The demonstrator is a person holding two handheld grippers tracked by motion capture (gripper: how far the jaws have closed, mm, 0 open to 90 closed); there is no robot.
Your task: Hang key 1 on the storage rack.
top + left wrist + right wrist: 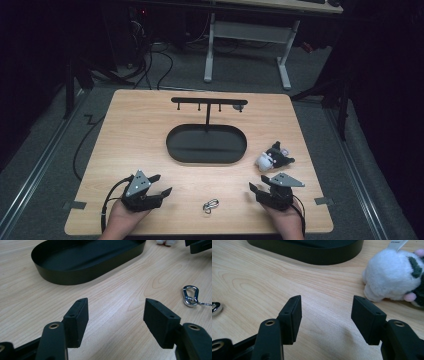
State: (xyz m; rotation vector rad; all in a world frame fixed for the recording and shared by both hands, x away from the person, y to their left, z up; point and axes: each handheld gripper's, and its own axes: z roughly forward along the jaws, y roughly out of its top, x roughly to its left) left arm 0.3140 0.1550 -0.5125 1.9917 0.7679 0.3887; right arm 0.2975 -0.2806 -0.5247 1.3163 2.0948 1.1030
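- The plush toy (274, 156), white and black with pink bits, lies on the wooden table (130, 130) just ahead of my right gripper (260, 188), apart from it. In the right gripper view the toy (392, 277) sits ahead and to the right of the jaws, untouched, and I can see a white tag at its top edge, which the high view is too coarse to give me.
- My right gripper's jaws stand apart with bare wood between the pads; nothing is held.
- The metal carabiner clip (210, 205) lies near the front edge, between my two grippers. The left gripper view shows it (190, 296) as a shiny snap hook with a small ring attached; the right gripper view catches just a sliver at its left edge.
- My left gripper (161, 184) also has its jaws parted over bare table, gripping nothing, though this is the narrowest they get.
- The black oval tray (206, 145) sits mid-table, beyond both grippers. From above I see a thin post rising from its far side to a crossbar rack (209, 101) with small pegs; the gripper views give me the tray's wall (75, 277) without the rack.
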